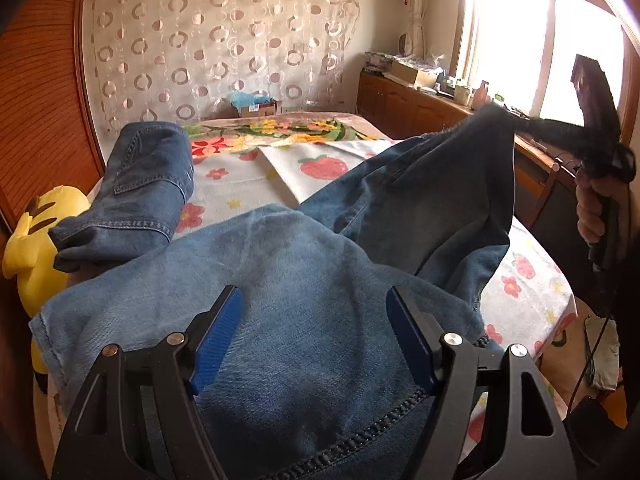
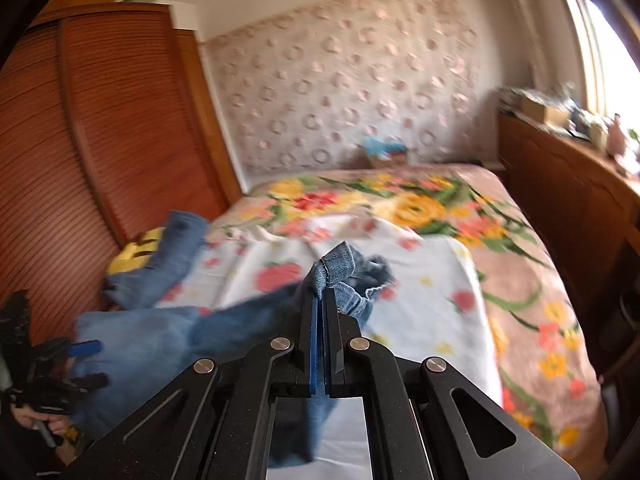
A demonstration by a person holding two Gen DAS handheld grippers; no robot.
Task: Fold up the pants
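Right wrist view all smeared: jeans (image 2: 160, 344) and yellow plush toy (image 2: 134, 256) just blobs. Clutter on the far cabinet (image 1: 420, 76) too small to tell (boxes maybe).

Blue denim pants (image 1: 304, 280), faded at the thighs, spread unfolded across the bed (image 1: 240, 184). One leg lies crumpled to the left with its hem turned up; the other rises to the right, its bunched hem (image 2: 340, 276) lifted clear of the bed.

Pants (image 1: 304, 280) lie on the bed (image 1: 532, 292), toy (image 1: 32, 248) left.
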